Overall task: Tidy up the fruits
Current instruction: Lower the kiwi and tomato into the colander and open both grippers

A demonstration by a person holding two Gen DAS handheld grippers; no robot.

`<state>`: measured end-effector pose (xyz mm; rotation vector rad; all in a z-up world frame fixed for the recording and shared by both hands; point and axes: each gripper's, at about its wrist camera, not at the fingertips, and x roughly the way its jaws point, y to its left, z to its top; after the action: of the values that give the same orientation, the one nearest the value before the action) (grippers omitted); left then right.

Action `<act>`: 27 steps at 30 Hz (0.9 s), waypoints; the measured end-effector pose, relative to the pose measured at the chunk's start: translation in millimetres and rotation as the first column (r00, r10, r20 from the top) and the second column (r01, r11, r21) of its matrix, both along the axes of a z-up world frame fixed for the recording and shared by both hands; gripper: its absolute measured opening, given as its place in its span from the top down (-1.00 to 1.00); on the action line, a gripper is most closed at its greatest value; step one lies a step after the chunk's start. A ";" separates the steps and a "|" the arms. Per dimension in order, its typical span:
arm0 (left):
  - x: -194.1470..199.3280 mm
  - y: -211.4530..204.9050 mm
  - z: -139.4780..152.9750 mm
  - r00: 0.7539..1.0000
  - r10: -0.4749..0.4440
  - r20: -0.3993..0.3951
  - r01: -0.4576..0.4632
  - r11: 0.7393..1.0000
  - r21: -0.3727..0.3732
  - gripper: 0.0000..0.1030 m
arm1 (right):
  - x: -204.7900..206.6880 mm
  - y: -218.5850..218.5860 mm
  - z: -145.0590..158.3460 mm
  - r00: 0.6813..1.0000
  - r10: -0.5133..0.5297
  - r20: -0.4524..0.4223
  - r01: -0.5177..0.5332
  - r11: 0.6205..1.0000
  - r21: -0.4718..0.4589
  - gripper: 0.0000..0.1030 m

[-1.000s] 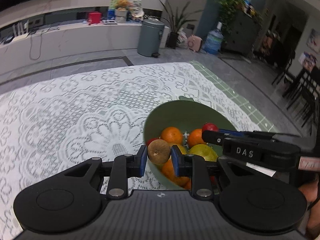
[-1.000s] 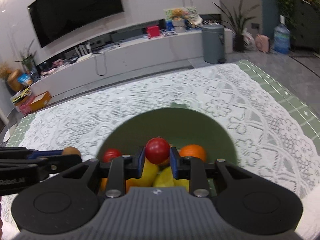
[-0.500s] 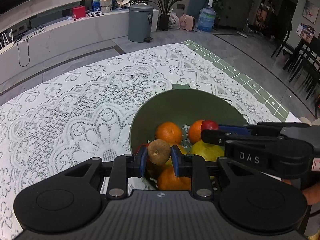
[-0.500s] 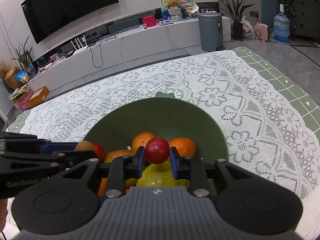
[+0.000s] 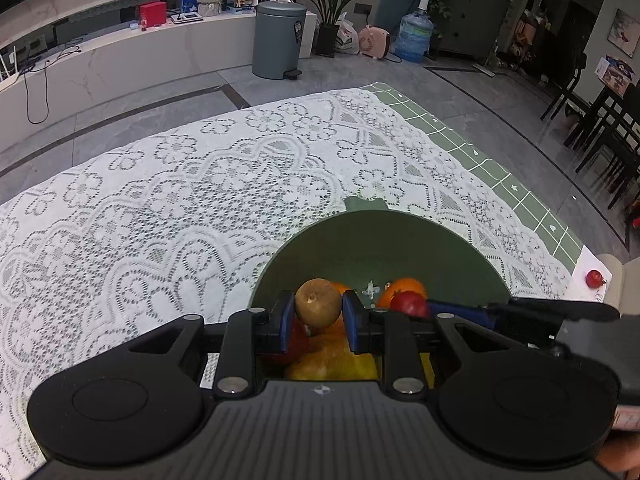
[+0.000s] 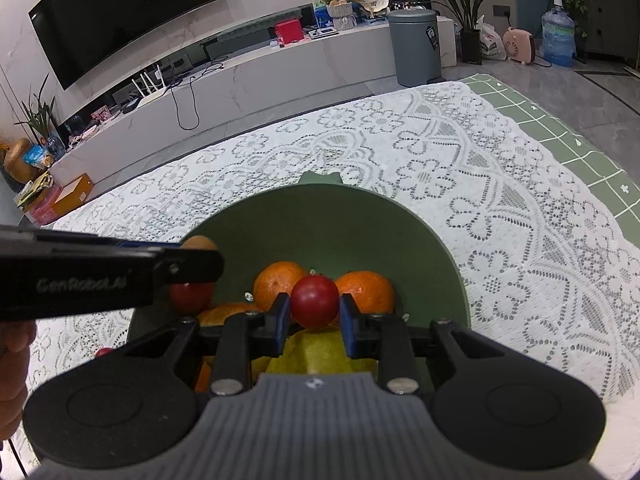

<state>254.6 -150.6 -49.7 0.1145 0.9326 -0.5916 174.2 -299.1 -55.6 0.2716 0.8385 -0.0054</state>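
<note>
A green bowl point(image 5: 384, 240) point(image 6: 320, 216) on the lace tablecloth holds oranges point(image 6: 280, 284), a yellow-green fruit point(image 6: 316, 354) and a red fruit point(image 6: 190, 296). My left gripper point(image 5: 318, 316) is shut on a brown kiwi point(image 5: 318, 307) over the bowl's near left part. My right gripper point(image 6: 315, 312) is shut on a small red fruit point(image 6: 315, 301) above the oranges. In the left wrist view the right gripper point(image 5: 416, 307) comes in from the right with its red fruit point(image 5: 408, 304). The left gripper's arm point(image 6: 100, 276) crosses the right wrist view, the kiwi point(image 6: 200, 243) peeking behind it.
White lace cloth point(image 5: 160, 208) over a green checked mat point(image 5: 500, 184) covers the table. One small red fruit point(image 5: 595, 279) lies off the cloth at the right, another point(image 6: 103, 352) left of the bowl. A grey bin point(image 5: 279, 40) and a TV bench point(image 6: 240, 76) stand beyond.
Both grippers moved forward and down over the bowl, each still holding its fruit. The left gripper with the kiwi came in over the bowl's rim, nearer the right gripper.
</note>
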 end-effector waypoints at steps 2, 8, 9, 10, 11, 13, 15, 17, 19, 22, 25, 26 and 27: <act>0.7 -4.7 -1.2 1.000 -0.008 -0.001 0.008 1.000 0.006 0.44 | 0.5 -0.1 -0.5 1.000 0.002 0.002 -0.002 1.000 0.002 0.55; 5.8 -11.0 -7.3 1.000 -0.006 -0.023 0.006 0.999 0.034 0.44 | 1.9 0.5 -2.7 1.000 0.003 -0.004 -0.003 1.000 0.008 0.55; 6.1 -11.0 -8.4 1.000 -0.003 -0.027 0.004 0.999 0.036 0.44 | 1.9 1.0 -3.0 1.000 0.003 -0.006 -0.003 1.000 0.008 0.55; 6.2 -10.7 -9.3 1.000 -0.001 -0.032 0.002 0.999 0.038 0.44 | 2.1 1.3 -3.1 1.000 0.004 -0.006 -0.004 1.000 0.007 0.54; 6.0 -10.6 -9.8 0.999 0.000 -0.034 0.002 0.999 0.039 0.44 | 2.0 1.6 -3.2 1.000 0.005 -0.006 -0.004 1.000 0.006 0.54; 5.4 -10.6 -10.0 0.999 0.004 -0.039 -0.003 0.999 0.043 0.42 | 2.5 2.2 -3.7 1.000 0.008 -0.006 -0.008 1.000 0.002 0.49; 5.7 -10.4 -9.8 0.999 0.010 -0.046 -0.008 0.999 0.044 0.35 | 2.7 3.5 -3.9 1.000 0.012 -0.005 -0.012 1.000 -0.002 0.49; 5.5 -9.8 -9.0 0.999 0.013 -0.050 -0.011 0.999 0.040 0.33 | 2.3 4.3 -3.3 1.000 0.010 -0.001 -0.010 1.000 -0.008 0.49; 4.5 -8.9 -7.3 0.999 0.016 -0.047 -0.015 0.999 0.038 0.30 | 1.9 3.5 -3.3 1.000 0.010 0.002 -0.010 1.000 -0.004 0.46; 1.5 -5.8 -2.8 0.999 0.028 -0.038 -0.026 0.999 0.034 0.25 | 1.2 3.6 -3.6 1.000 0.009 0.005 -0.009 1.000 -0.004 0.42; -4.2 -0.7 3.8 0.999 0.045 -0.025 -0.045 0.999 0.028 0.23 | -0.8 5.2 -1.2 1.000 0.014 0.025 -0.014 1.000 -0.009 0.24; -6.8 1.9 6.7 0.998 0.056 -0.016 -0.055 0.998 0.028 0.22 | -1.4 5.7 -0.3 0.999 0.016 0.033 -0.016 1.000 -0.011 0.23; -9.5 4.3 9.5 0.998 0.066 -0.006 -0.065 0.997 0.027 0.21 | -2.4 6.3 0.8 0.999 0.019 0.041 -0.019 1.000 -0.013 0.22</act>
<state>245.1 -146.3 -40.2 0.1056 0.9482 -0.5193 171.8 -292.8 -54.9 0.2515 0.8000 0.0129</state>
